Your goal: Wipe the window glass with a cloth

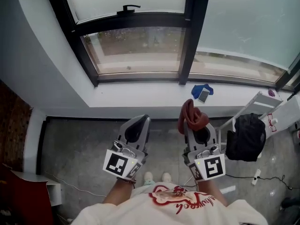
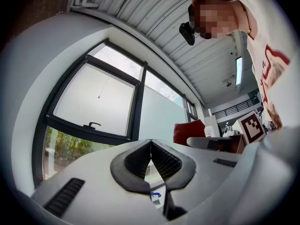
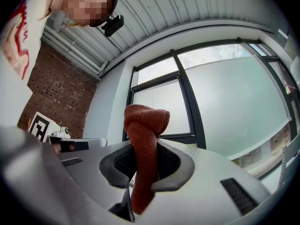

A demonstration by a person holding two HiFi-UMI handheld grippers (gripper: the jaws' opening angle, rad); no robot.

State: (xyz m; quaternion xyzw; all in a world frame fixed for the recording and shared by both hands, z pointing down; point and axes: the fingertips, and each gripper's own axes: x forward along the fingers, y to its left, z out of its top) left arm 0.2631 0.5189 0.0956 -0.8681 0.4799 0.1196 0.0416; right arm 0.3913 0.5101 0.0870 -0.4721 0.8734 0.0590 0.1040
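The window glass (image 1: 136,46) sits in a black frame above a white sill (image 1: 140,97); it also fills the left gripper view as window glass (image 2: 93,102) and the right gripper view as window glass (image 3: 243,111). My right gripper (image 1: 193,121) is shut on a rust-red cloth (image 1: 191,116), which bunches up above the jaws as the cloth (image 3: 143,139). My left gripper (image 1: 136,125) is shut with nothing in it, its pads (image 2: 161,161) meeting at the tip. Both grippers hang short of the sill, apart from the glass.
A blue cloth with a phone (image 1: 202,93) lies on the sill at the right. A black bag (image 1: 247,137) hangs on a white rack (image 1: 255,107) to the right. A window handle (image 1: 127,8) sits on the upper sash. A red cabinet (image 1: 23,196) stands at lower left.
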